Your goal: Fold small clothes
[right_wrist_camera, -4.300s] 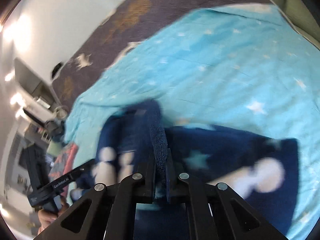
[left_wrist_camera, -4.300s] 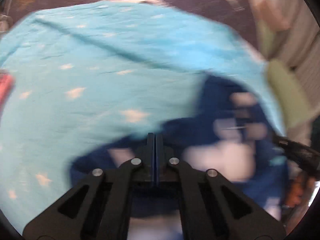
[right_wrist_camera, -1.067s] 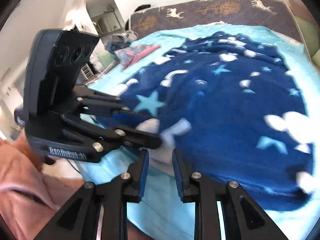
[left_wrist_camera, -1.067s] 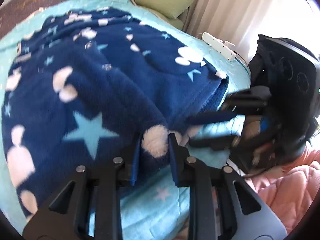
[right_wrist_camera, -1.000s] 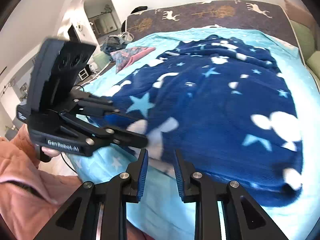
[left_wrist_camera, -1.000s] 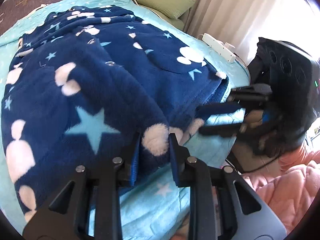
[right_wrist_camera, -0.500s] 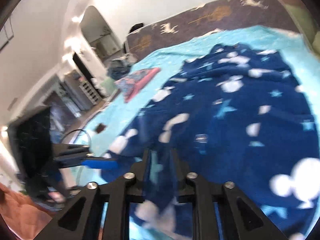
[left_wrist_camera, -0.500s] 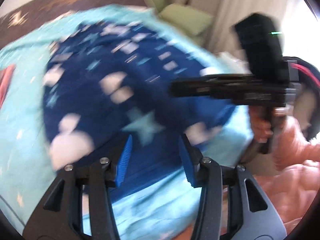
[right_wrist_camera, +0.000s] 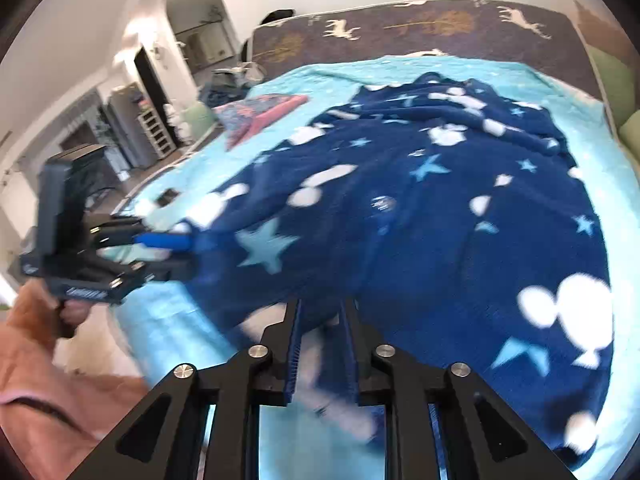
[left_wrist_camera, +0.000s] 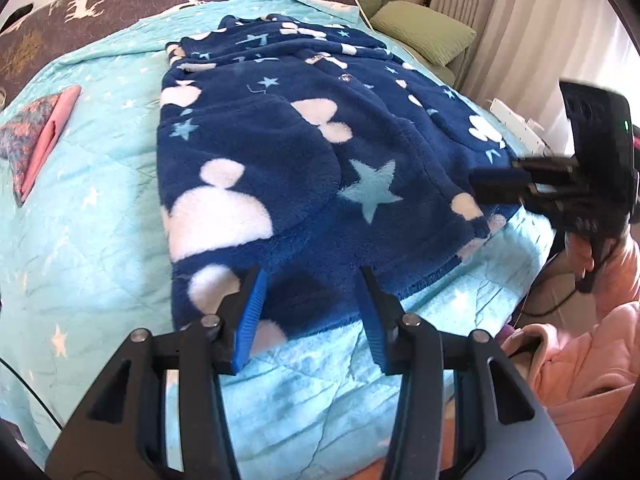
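with the navy star-print fleece garment running lengthwise toward the frame's top, hem nearest the half-spread, empty left gripper; right gripper narrow, opening, hem fabric between its jaws, grip unclear.

We see blurred white lettering on the left gripper, but we cannot read it.

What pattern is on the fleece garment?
Navy fleece garment with white blobs and light-blue stars; clearest in left wrist view.
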A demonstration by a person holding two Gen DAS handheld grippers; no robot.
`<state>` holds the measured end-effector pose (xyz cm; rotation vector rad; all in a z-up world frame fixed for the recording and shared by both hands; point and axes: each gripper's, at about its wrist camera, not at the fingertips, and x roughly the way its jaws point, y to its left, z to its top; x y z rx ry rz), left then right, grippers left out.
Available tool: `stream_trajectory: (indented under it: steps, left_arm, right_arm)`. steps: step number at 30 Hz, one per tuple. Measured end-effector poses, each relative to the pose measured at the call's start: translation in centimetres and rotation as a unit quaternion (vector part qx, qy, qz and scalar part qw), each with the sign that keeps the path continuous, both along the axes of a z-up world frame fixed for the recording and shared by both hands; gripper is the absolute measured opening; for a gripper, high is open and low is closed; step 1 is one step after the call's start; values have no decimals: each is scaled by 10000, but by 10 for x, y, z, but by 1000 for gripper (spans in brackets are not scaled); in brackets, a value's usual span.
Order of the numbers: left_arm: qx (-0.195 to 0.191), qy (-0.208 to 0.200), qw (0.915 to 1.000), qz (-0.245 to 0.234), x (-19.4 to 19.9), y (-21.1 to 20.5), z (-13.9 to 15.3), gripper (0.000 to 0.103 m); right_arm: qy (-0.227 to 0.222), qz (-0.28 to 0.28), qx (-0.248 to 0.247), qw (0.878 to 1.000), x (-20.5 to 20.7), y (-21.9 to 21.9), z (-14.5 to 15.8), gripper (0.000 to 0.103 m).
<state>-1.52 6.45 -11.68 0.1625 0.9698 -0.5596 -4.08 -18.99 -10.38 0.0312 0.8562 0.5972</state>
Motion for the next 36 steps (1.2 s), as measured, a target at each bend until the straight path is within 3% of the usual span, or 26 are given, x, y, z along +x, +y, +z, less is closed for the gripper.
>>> stream_trajectory:
  steps: [1,3,6,8,10,13,15,18,20,23,26,30,31,33,35,36]
  left_arm:
    - [-60,15,10000,47,2,5,-1,48]
    - [-108,-10,9999,127,-9,15,0,49]
    - [-95,-40,9994,328,-10,25,-1,51]
    - [-127,-11,9990,418,-10,29,-2,51]
    - [-192,-19,9987,482,-9,33,-2,51]
    - [-159,-82,9985,520,-10,34,-2,51]
    - [-130,-82,9984,540,-8,34,-3,51]
    - [-147,-41,9983,567,-6,35,-6,51]
    - [-188,-54,9982,568,-5,35,-5,51]
    - [-208,-77,9983,545,-6,36,-4,51]
    - [-211,-89,9982,549,-6,38,-4,51]
    - [-171,-81,9980,597,-3,38,-6,53]
    - [-145,-73,9980,608,-2,39,-9,54]
    - [-59,2,9975,705,0,42,-18,56]
    - [-157,52,9970,756,-1,48,-19,56]
    - [-275,22,9966,773,-4,51,-15,56]
  right_arm:
    - [83,60,77,9999,-2,1,0,28]
    - [322,215,310,9988,-6,3,-5,49]
    - [544,317,579,9963,-8,9,-14,55]
    - [417,254,226,9986,-7,22,-17,56]
    - [38,128,-471,9988,-8,38,-17,56]
    - [-525,-86,-1295,9902,-13,50,-14,53]
    - [-984,-425,-1627,9808,-17,44,-4,42]
    - [-1246,-1072,-1359,9770,-17,16,18,36]
    - [-1059,-1129,-856,9842,-17,-5,27,36]
    - [-690,-993,-491,9914,-16,-14,22,36]
    - [-451,-763,-185,9959,-16,-7,15,36]
    - [-460,-268,140,9985,-16,19,14,35]
    - [-440,-52,169,9989,-13,27,10,32]
    - [-144,-27,-185,9997,-3,38,-9,14]
    - [96,-197,-359,9991,4,35,-27,12]
    - [152,-249,-78,9995,4,27,-25,12]
